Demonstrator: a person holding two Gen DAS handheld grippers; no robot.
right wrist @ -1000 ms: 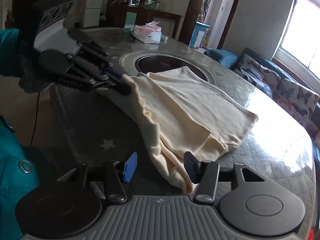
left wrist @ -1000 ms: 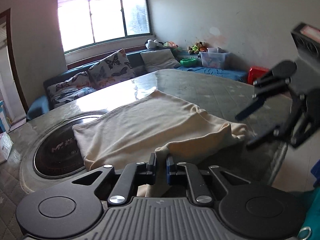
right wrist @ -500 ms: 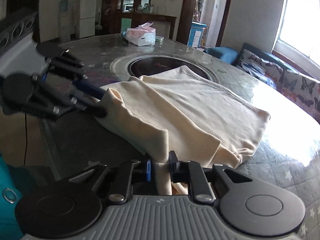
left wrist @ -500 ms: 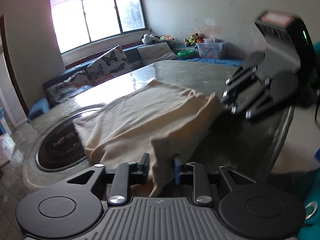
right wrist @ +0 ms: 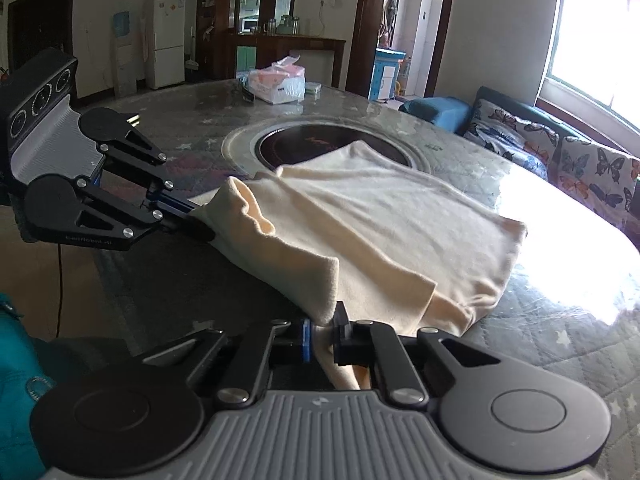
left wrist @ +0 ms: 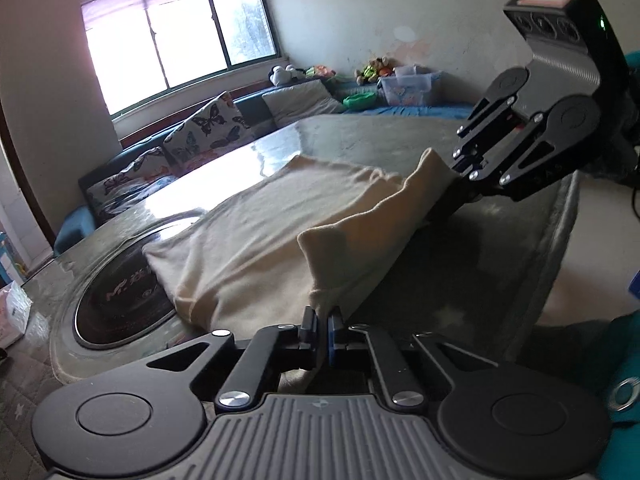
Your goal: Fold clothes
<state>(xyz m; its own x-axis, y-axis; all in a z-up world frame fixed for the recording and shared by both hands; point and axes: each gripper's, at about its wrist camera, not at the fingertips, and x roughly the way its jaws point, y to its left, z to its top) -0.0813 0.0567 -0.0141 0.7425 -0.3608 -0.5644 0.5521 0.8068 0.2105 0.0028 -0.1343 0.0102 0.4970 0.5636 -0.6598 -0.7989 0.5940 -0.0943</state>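
Right now both grippers are clamped on the near edge of the cream garment (left wrist: 256, 248), one at each corner. The left gripper (left wrist: 322, 330) has its blue-padded fingers pressed almost together, with just a thin pinch of cloth squeezed between them, and the fabric rises from that pinch in a short upright flap. Over in the right wrist view, the right gripper (right wrist: 323, 334) is closed on a thicker bunch of the same edge, so its fingers sit a little further apart, and a tail of cloth hangs down behind them towards the gripper body.

Each camera catches the other tool: the right gripper appears at the upper right of the left view, biting the far corner of the lifted hem, and the left gripper shows at the left of the right view, doing the same at its end. Between the two, the held edge is raised off the table (right wrist: 540, 344) and stretched into a sagging ridge. Beyond that ridge the garment lies flat on the glossy tabletop, already doubled over by the look of the layered edge on the right side. Its far corner overlaps the round dark hob (right wrist: 320, 144) set into the middle of the table. A pack of tissues (right wrist: 276, 82) sits well apart at the table's far side. A teal sleeve (right wrist: 18, 356) shows at the lower left.
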